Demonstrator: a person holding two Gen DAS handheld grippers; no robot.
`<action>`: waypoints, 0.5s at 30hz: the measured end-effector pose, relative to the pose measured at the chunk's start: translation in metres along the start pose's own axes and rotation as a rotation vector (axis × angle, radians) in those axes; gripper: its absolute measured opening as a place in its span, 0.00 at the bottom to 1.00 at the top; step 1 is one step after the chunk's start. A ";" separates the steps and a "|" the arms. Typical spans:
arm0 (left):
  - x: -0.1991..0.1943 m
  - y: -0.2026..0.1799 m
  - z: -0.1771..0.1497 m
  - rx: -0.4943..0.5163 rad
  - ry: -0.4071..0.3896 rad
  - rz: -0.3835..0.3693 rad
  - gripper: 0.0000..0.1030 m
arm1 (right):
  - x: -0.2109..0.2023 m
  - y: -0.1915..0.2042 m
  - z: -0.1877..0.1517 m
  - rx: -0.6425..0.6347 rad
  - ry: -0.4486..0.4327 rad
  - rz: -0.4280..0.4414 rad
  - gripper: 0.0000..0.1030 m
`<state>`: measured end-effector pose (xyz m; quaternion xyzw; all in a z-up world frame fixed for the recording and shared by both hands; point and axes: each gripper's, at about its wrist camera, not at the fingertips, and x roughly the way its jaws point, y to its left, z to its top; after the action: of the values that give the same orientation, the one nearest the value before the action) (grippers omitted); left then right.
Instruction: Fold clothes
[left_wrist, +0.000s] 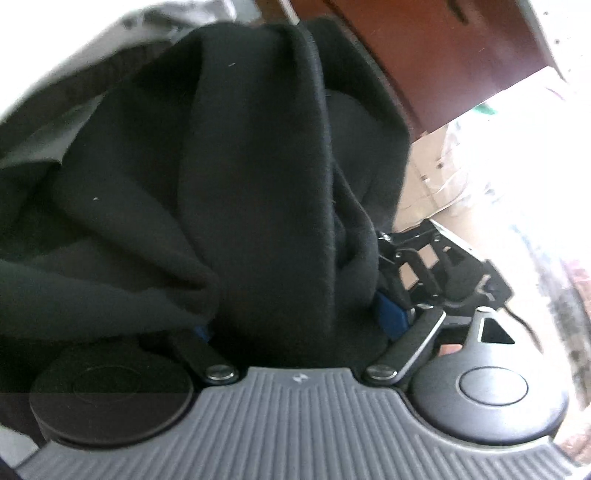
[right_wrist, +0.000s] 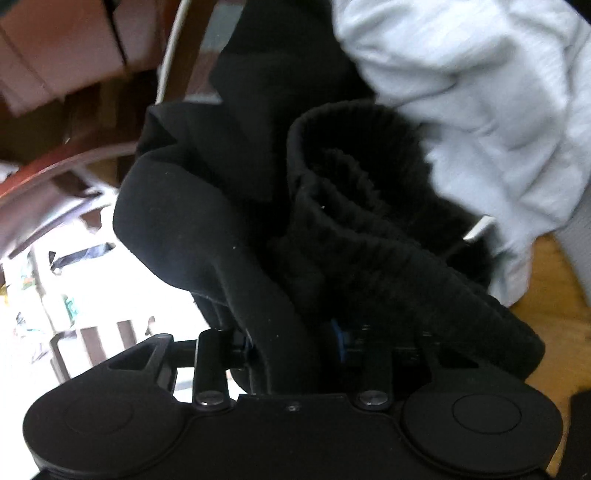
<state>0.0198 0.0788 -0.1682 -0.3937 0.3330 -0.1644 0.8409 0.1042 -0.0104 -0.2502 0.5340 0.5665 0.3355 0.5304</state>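
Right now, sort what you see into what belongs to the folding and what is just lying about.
For the folding:
- black garment, draped between the jaws of both grippers
- ribbed cuff of that garment
- left gripper
- right gripper

Lying about:
- pale grey garment
- wooden furniture

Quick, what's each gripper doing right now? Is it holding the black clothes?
Left gripper: black garment bunched between its fingers; grip cannot be told.
Right gripper: black garment between its fingers too; grip cannot be told.
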 end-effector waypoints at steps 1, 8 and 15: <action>-0.011 -0.004 -0.001 0.008 -0.017 -0.009 0.81 | 0.003 0.003 -0.001 0.004 0.029 0.017 0.42; -0.087 -0.057 -0.013 0.166 -0.127 0.012 0.81 | 0.022 0.060 -0.029 -0.145 0.202 0.087 0.42; -0.155 -0.093 -0.027 0.246 -0.198 0.029 0.81 | 0.035 0.111 -0.066 -0.299 0.325 0.141 0.42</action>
<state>-0.1123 0.0886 -0.0424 -0.2974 0.2313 -0.1522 0.9137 0.0728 0.0580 -0.1399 0.4267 0.5496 0.5335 0.4809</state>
